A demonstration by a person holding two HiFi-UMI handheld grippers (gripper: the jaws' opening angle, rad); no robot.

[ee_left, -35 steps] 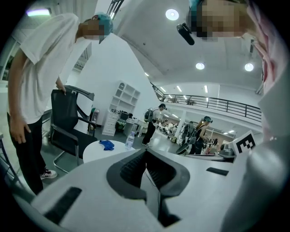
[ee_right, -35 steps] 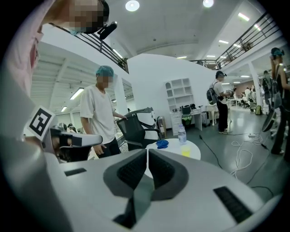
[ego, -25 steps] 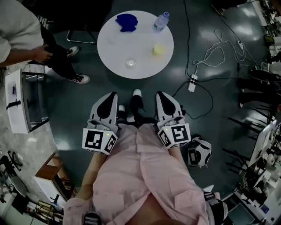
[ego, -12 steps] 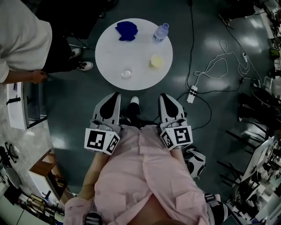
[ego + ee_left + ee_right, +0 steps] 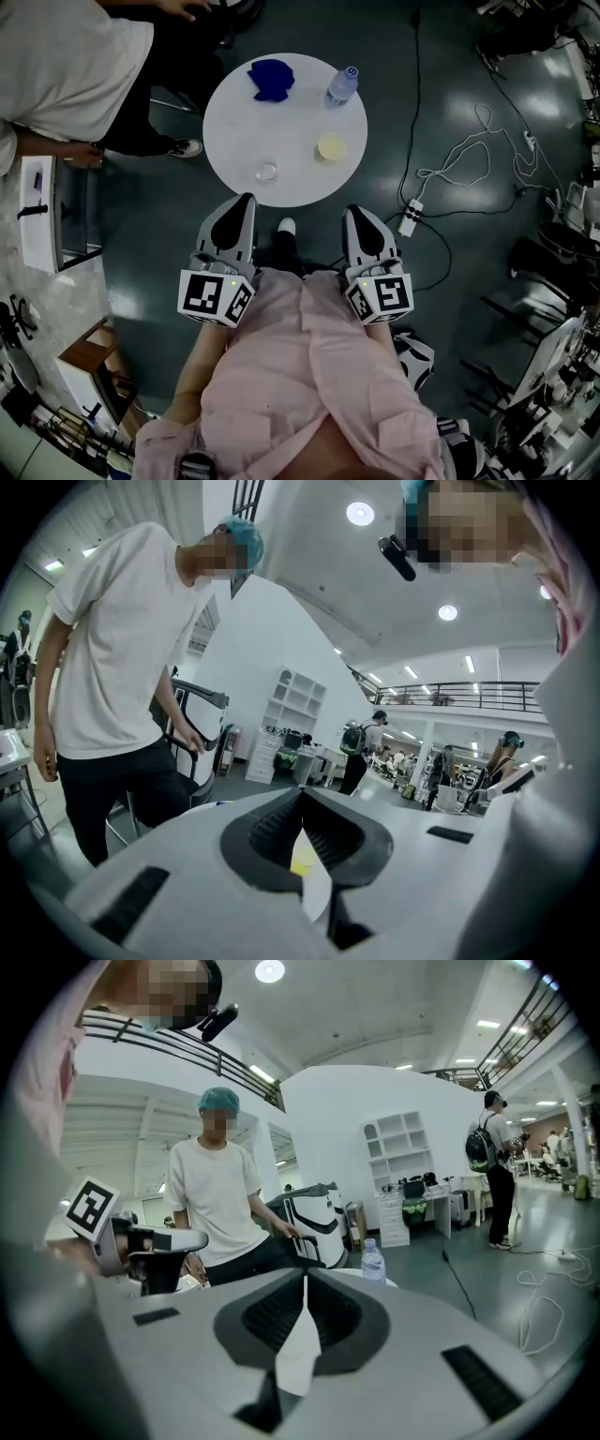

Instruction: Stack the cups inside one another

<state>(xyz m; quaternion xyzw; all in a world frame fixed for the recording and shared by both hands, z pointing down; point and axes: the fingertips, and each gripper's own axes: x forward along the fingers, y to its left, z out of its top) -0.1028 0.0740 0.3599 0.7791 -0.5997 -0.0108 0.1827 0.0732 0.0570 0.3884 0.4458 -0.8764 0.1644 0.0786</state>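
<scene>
While the left tool (image 5: 246, 200) and right tool (image 5: 354, 212) stood closed and empty short of the surface (image 5: 234, 112), the approach was apparently in hand; next, one had to open around the yellow cup (image 5: 330, 146).

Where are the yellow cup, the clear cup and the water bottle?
yellow cup (image 5: 330, 146), head view, its open top.
clear cup (image 5: 267, 172), head view, its middle.
water bottle (image 5: 342, 86), head view, its body.

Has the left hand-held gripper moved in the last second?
Yes. The left hand-held gripper has advanced toward the round white table; its tips now nearly reach the near edge, where dark floor separated them before.
</scene>
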